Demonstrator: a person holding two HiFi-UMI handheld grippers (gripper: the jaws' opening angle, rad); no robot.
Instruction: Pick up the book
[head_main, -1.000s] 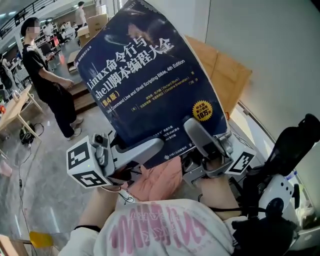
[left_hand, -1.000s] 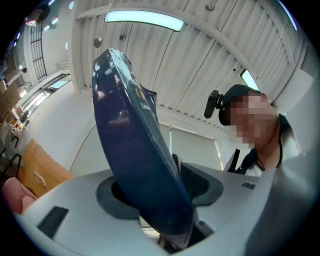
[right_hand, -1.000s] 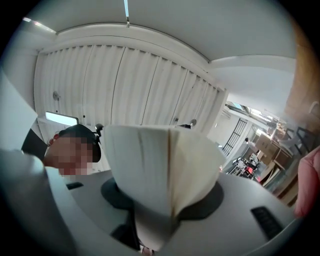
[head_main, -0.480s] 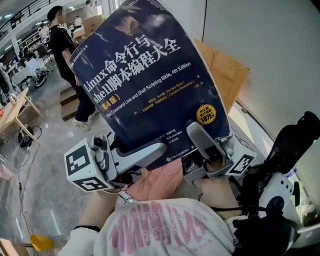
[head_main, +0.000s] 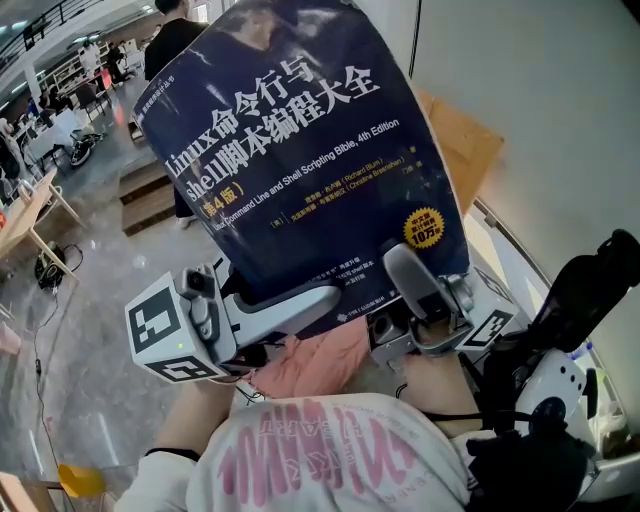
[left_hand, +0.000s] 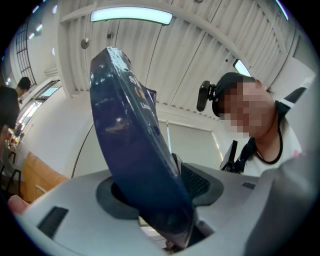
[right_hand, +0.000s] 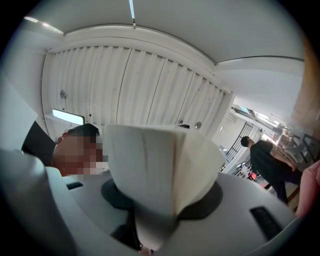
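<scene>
**Inspector:** Position of the book?

**Assistant:** The book (head_main: 290, 150) has a dark blue cover with white title lettering. It is held up clear of any surface and tilted, with the cover towards the head camera. It fills the upper middle of the head view.

**Inspector:** State of the grippers?

**Assistant:** The left gripper (head_main: 322, 298) is clamped on the bottom edge near the left corner. Its own view shows both pads pressed on the covers, the jaws parted only by the book's thickness. The right gripper (head_main: 402, 265) grips the same edge near the right corner. Its own view shows the pale page block (right_hand: 155, 170) wedged between its pads.

**Inspector:** Obstructions?

**Assistant:** The book itself blocks most of the room behind it. It hides the lower part of a person in dark clothes (head_main: 178, 35) standing beyond its top edge. It also covers part of a wooden board (head_main: 465, 150) beside the white wall (head_main: 540, 110). In each gripper view the book fills the centre.

**Inspector:** Surroundings?

**Assistant:** Wooden steps (head_main: 148, 195) stand left of the book on the grey floor (head_main: 90, 340), and a table (head_main: 25, 215) is at the left edge. A pink cloth (head_main: 315, 362) lies just below and between the grippers. A black-and-white device (head_main: 560, 390) sits at lower right. A yellow object (head_main: 78, 480) at lower left is too small to identify. A ceiling light (left_hand: 131, 16) shows in the left gripper view.
</scene>
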